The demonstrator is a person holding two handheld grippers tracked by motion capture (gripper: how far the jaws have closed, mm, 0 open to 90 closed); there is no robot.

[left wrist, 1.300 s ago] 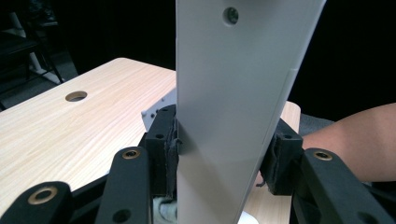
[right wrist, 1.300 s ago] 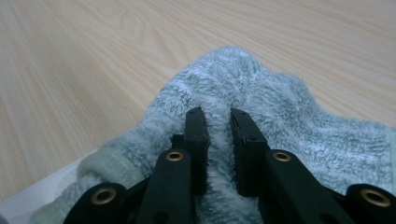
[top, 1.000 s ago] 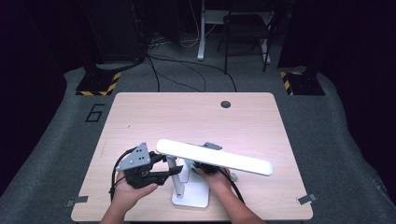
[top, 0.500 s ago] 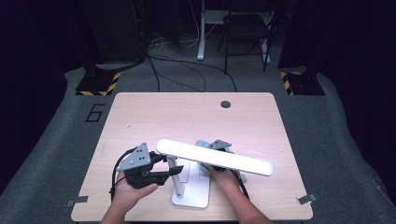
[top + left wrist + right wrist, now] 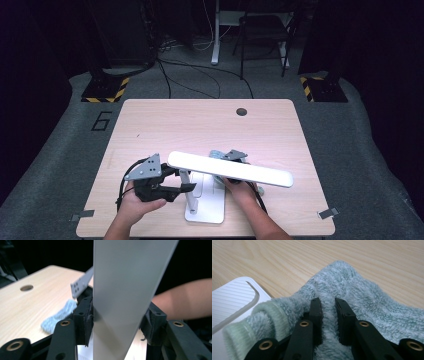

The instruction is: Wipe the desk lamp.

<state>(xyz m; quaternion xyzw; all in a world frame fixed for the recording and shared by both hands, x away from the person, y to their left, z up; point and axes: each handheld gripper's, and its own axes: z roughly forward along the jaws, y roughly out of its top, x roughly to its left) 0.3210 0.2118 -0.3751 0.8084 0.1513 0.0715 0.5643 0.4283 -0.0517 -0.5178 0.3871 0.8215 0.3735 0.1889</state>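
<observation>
A white desk lamp stands near the table's front edge, with a flat base (image 5: 207, 212) and a long head (image 5: 230, 169). My left gripper (image 5: 192, 187) reaches in from the left at the lamp's stem. Its jaws have just been opening and stand open on either side of a flat white part of the lamp (image 5: 120, 297); the left pad (image 5: 86, 322) sits against its edge. A fluffy pale blue cloth (image 5: 362, 300) lies on the table behind the lamp. My right gripper (image 5: 328, 302) is shut on a fold of it, partly hidden under the lamp head.
The wooden table (image 5: 200, 125) has a round cable hole (image 5: 242, 111) at its far edge. The lamp's ribbed white base (image 5: 234, 297) lies just left of the cloth. Beyond the table are a dark floor, cables, a chair and striped floor markers.
My right gripper has shifted slightly to the right under the lamp head. The left hand and the lamp have stayed in place.
</observation>
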